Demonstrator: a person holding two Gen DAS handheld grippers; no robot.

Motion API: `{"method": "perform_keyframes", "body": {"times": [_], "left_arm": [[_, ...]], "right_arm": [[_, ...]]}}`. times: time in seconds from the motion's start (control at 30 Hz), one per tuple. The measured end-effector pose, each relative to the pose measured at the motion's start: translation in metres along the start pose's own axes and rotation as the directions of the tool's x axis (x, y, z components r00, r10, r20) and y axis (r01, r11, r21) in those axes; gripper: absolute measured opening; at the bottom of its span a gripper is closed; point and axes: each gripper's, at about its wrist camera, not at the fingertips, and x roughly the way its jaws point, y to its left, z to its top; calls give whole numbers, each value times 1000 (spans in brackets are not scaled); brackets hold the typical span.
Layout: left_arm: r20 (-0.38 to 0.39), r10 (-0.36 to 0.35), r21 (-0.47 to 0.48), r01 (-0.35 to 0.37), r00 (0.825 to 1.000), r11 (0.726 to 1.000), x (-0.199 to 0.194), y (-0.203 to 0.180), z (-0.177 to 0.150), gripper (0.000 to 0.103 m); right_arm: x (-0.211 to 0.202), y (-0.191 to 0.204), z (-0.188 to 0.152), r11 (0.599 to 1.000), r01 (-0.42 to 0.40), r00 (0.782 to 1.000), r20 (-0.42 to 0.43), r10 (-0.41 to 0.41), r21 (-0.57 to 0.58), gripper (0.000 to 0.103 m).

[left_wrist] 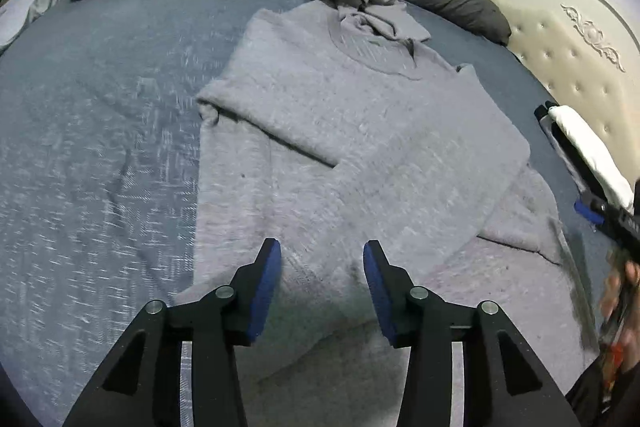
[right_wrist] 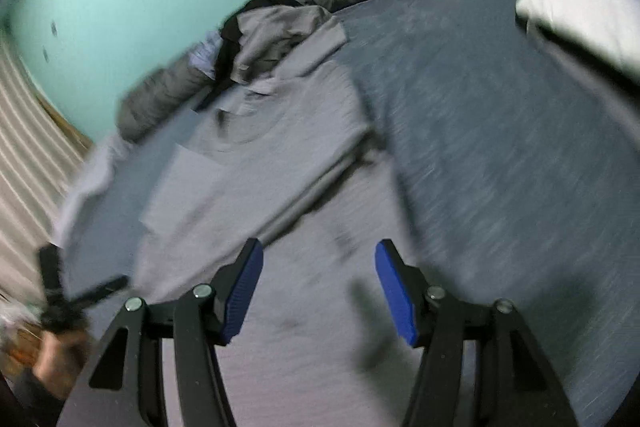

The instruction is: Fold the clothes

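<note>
Risk: folded sleeve (left_wrist: 280,123) at ten o'clock on the sweater (left_wrist: 360,155) may slip open; left hand-held gripper (left_wrist: 322,255) and right hand-held gripper (right_wrist: 319,255) are spread, empty.

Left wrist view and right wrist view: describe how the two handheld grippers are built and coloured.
The left gripper and right gripper match: black angular plastic arms with triangular cut-outs, round silver pivot bolts, and flat blue ribbed pads lining each finger's inner face. No cables or markings show.
</note>
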Motion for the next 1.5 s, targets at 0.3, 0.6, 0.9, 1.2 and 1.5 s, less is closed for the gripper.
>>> {"method": "perform_keyframes", "body": {"times": [0.3,0.6,0.9,1.2,1.5], "left_arm": [[-44,-29,-31,28,999,999,30,5,-17,60],[-43,-41,-9,41,998,999,36,4,-22,65],[-48,-44,1,44,998,999,37,4,-22,66],[-50,-37,11,38,998,999,37,3,-25,66],[-52,-44,4,45,998,999,37,3,-25,66]], "right_arm": [[60,-14,46,942,202,966,-102,-236,-269,59],[118,-9,47,887,234,933,-164,-320,-399,59],[142,-20,68,889,281,929,-131,-347,-362,59],[140,-55,72,885,354,910,-109,-401,-304,59],[107,-60,78,894,358,915,-88,-393,-269,59]]}}
